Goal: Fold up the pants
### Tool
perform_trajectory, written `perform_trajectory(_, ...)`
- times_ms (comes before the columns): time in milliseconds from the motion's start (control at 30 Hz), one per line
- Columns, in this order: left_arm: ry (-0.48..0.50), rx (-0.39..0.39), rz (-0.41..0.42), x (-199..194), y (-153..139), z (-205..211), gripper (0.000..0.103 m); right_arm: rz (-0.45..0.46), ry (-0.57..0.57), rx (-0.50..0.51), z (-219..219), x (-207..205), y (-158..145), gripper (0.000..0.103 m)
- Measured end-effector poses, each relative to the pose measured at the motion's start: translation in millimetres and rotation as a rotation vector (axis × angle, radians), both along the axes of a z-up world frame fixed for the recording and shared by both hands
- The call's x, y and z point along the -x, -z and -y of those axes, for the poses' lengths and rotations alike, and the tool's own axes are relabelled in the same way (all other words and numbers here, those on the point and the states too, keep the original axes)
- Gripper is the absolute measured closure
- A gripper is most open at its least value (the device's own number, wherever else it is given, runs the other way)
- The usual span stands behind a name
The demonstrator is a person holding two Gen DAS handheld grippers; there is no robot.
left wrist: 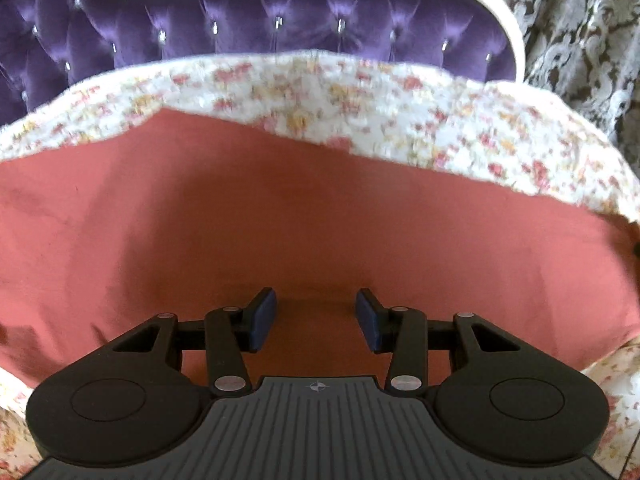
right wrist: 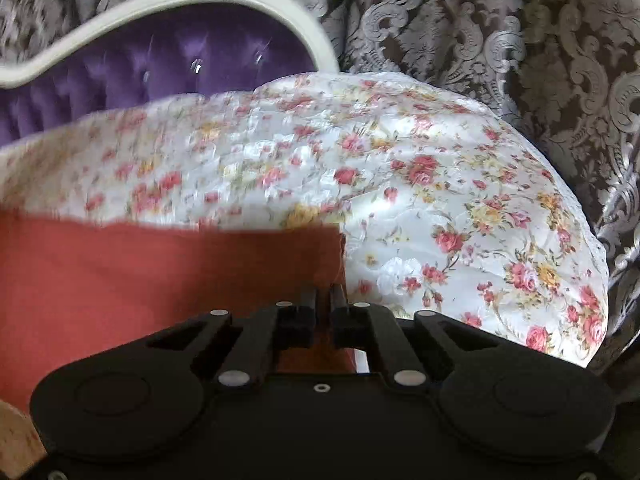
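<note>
1. Nearest the left wrist camera, the left tongs (left wrist: 316, 318) stand about half open over the pants (left wrist: 280, 208); only bare cloth shows in the gap between the blue pads (left wrist: 267, 318), and they clamp nothing. Whether the tips rest on the cloth cannot be told.
2. Nearest the right wrist camera, the right tongs (right wrist: 323, 304) are drawn narrow at the right-hand edge of the pants (right wrist: 140, 272), just below the corner, and cloth appears to run up between the two fingers, so they look clamped on that edge.
3. Spread flat on a bed with a flowered bedspread (left wrist: 400, 120), the salmon-red pants lie in front of a purple tufted headboard (left wrist: 280, 28), with a patterned curtain (right wrist: 500, 40) behind.
4. Judged from how they lie, the pants are light, soft and limp, with a matte weave that should not slip from the pads. They will sag and crease wherever unsupported, and nothing about them is fragile.
5. Corners and hemmed edges look like the best places to pinch, one per tongs, so that the fold line stays straight; a grip in mid-cloth would only bunch the layers.
</note>
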State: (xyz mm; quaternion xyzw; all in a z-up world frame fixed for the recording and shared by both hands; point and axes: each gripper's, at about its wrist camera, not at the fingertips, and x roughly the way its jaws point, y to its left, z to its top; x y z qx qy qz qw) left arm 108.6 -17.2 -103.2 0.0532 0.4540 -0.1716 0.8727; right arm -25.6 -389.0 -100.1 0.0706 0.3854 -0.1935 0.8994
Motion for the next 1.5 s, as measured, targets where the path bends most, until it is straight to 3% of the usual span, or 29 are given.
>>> perform_trajectory(67,0.007,-0.020,0.020,2,1,3,0.060,0.044,0.002,0.039,-4,3,-9,0.078)
perform_trajectory(167,0.009,-0.009,0.014,-2,-3,5,0.061,0.136,-0.021,0.021,-8,4,-24,0.059)
perform_trajectory(267,0.012,0.031,-0.003,-15,-6,10,0.060,0.171,-0.199,-0.017,-23,-14,-35,0.059)
perform_trajectory(367,0.002,0.015,-0.013,-27,1,21,0.060,0.140,-0.394,0.022,-57,-46,-38,0.059)
perform_trajectory(467,0.005,-0.003,0.006,-26,4,26,0.060,0.135,-0.560,-0.001,-88,-79,-29,0.060)
perform_trajectory(533,0.015,-0.005,0.016,-23,5,25,0.059,0.119,-0.646,-0.011,-107,-98,-20,0.065)
perform_trajectory(667,0.012,0.020,0.018,-23,5,20,0.059,0.062,-0.774,0.037,-142,-132,-2,0.065)
perform_trajectory(833,0.014,0.021,0.033,-21,7,20,0.059,0.011,-0.846,0.032,-151,-148,12,0.065)
perform_trajectory(1067,0.010,0.017,0.047,-19,7,21,0.059,0.006,-0.889,0.043,-159,-139,12,0.066)
perform_trajectory(1167,0.005,0.027,0.043,-20,7,19,0.059,0.002,-0.902,0.039,-162,-137,13,0.082)
perform_trajectory(1200,0.002,0.031,0.043,-20,6,18,0.059,0.001,-0.899,0.052,-164,-137,12,0.096)
perform_trajectory(1300,-0.012,0.053,0.029,-23,0,17,0.060,0.046,-0.868,0.155,-169,-131,5,0.099)
perform_trajectory(1400,-0.036,0.117,0.048,-30,-12,16,0.060,0.082,-0.780,0.168,-169,-136,3,0.099)
perform_trajectory(1500,-0.029,0.098,0.035,-37,-12,23,0.060,0.039,-0.750,0.119,-168,-145,15,0.097)
